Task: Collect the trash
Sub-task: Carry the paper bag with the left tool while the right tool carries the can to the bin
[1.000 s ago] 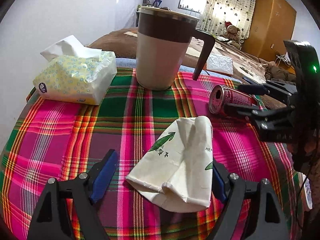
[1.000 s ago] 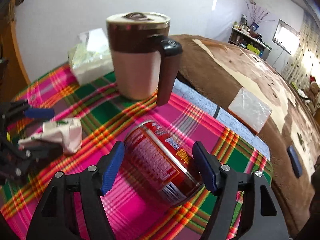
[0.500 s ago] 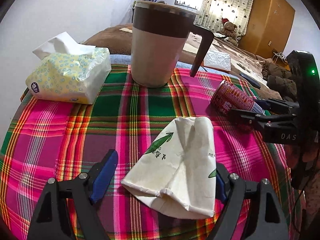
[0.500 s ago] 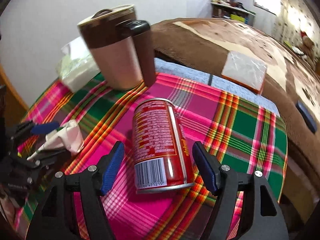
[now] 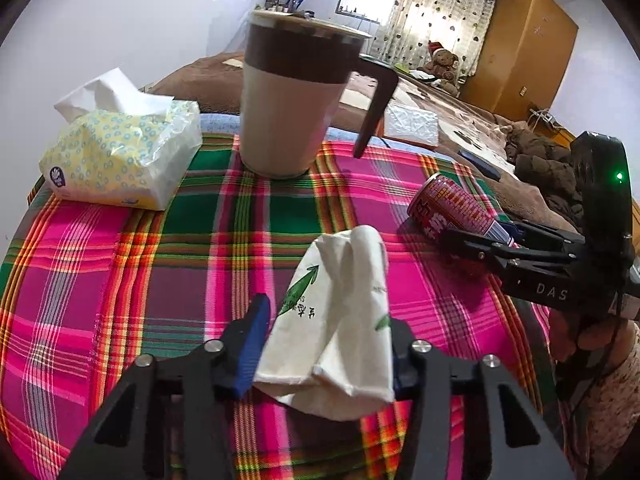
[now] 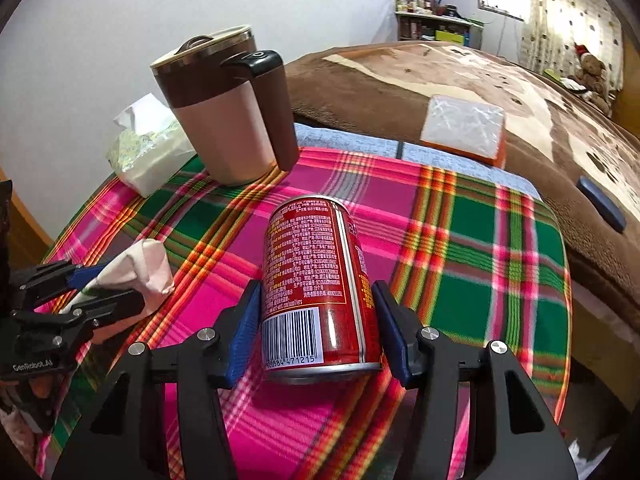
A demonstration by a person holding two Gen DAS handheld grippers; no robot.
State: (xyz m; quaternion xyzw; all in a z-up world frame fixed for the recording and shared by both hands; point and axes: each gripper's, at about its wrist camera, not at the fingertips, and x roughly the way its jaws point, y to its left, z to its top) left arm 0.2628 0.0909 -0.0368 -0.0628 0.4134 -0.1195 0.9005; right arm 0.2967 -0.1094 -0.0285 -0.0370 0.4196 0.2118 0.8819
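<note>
Left wrist view: the left tool (image 5: 326,342), jaws just closed, clamps the crumpled paper cup (image 5: 340,320) at 6 o'clock; the right tool (image 6: 318,320), also just closed, grips the red can (image 6: 316,280) on the plaid worktop (image 6: 480,260).

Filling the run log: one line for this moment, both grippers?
left gripper: jaws just closing, pads on crushed paper cup | right gripper: jaws just closing, pads on red can | both on plaid cloth

Bare plaid cloth (image 5: 168,264) lies open ahead; the mug (image 5: 292,108) and tissue pack (image 5: 116,156) block the far edge.
</note>
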